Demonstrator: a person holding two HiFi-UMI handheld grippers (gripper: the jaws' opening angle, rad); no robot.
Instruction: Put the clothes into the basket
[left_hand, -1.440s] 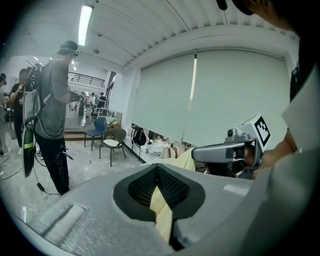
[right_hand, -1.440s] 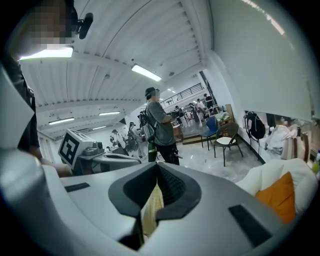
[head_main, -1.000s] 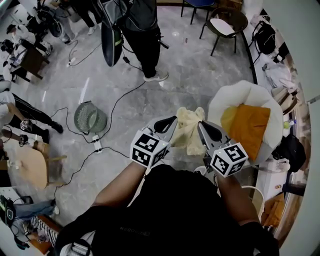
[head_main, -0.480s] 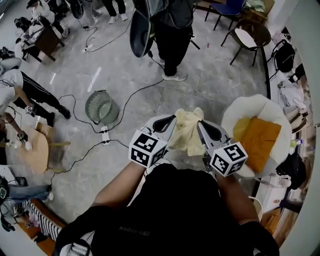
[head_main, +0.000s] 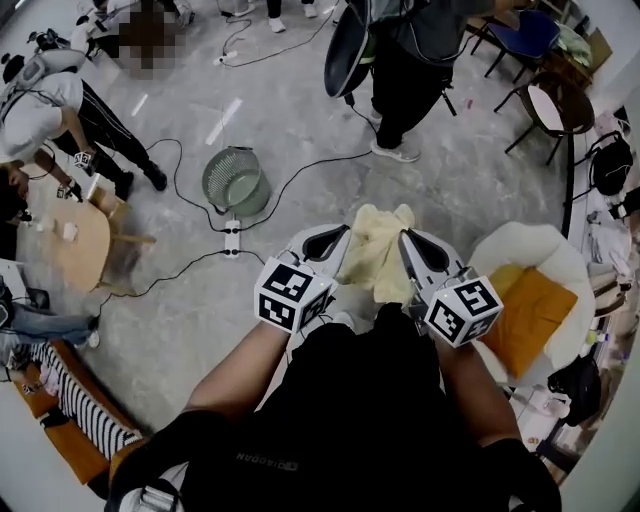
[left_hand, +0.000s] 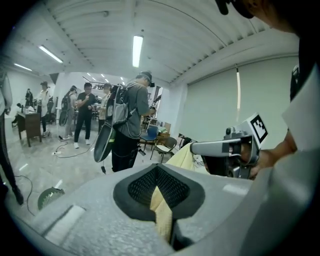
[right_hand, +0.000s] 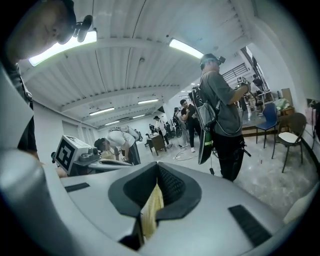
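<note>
- While the left claw (head_main: 340, 238) and right claw (head_main: 406, 242) each clamp shut on 1 yellow cloth (head_main: 378, 255), it hangs between them, clear of the floor.
- Green basket (head_main: 237, 180) sits ahead-left of the left claw, probably the drop target.

head view steeply down from above; gripper views level, close along jaws; all share yellow cloth (head_main: 378, 248), standing person (head_main: 405, 75).

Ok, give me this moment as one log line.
left gripper: shut on pale yellow cloth | right gripper: shut on it | white round basket: to the right, orange cloth inside
</note>
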